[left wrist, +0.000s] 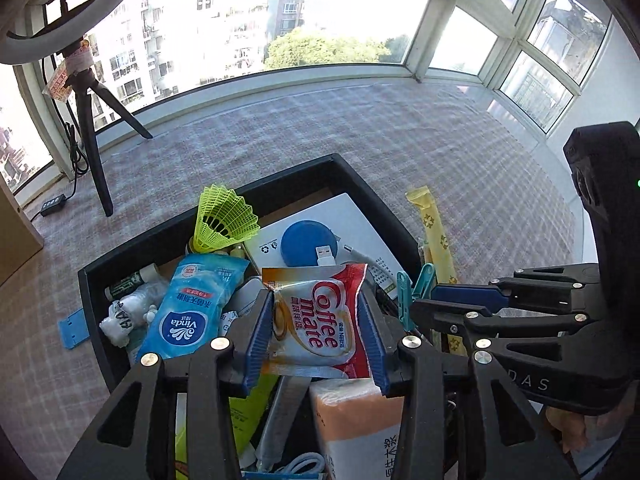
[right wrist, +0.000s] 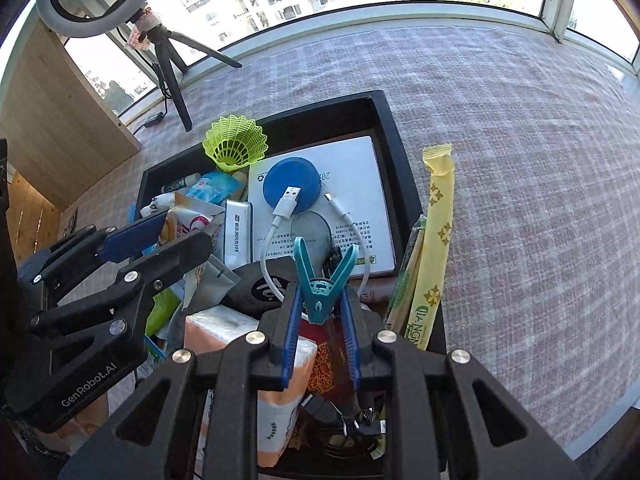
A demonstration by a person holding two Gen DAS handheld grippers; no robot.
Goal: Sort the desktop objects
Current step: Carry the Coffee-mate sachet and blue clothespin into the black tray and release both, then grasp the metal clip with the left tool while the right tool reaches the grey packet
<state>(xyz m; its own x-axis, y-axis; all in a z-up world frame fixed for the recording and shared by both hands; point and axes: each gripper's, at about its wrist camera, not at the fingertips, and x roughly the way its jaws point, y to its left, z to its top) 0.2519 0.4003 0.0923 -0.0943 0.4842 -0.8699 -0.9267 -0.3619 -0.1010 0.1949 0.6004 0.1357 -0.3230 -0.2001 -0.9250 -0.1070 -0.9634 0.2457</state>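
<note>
Left wrist view: the left gripper (left wrist: pixel 316 322) stands over the black tray (left wrist: pixel 362 178) with a Coffee mate sachet (left wrist: pixel 320 322) between its blue pads. The jaws look parted wider than the sachet; whether the pads press on it cannot be told, so the packet may be loose.

Right wrist view: the right gripper (right wrist: pixel 320 326) is clenched on a teal clothes peg (right wrist: pixel 320 280), held by its pivot with both legs pointing up and away. Below it the tray is packed: an orange tissue pack (right wrist: pixel 280 364), a white USB cable (right wrist: pixel 280 220), a blue disc (right wrist: pixel 292 190), a white booklet (right wrist: pixel 360 184), a yellow-green shuttlecock (right wrist: pixel 236 142). A yellow stick sachet (right wrist: pixel 438 232) lies along the tray's right rim, outside it on the checked cloth (right wrist: pixel 520 200).

Risks, as judged:
- The sachet is slick foil, so it may slide or fall crooked onto the pile rather than into a free spot.
- The peg is gripped on a narrow sprung body; a slight twist could pop it out sideways.
- The two grippers work close together over one tray, so their frames could collide.
- The cable loops could snag a descending finger.

Legible text: "Coffee mate" with "Nestlé" on the sachet; "Vinda" on the blue wipes pack (left wrist: pixel 196 308); "GenRobot.AI" on the left gripper's frame. Booklet print is too small to read.
</note>
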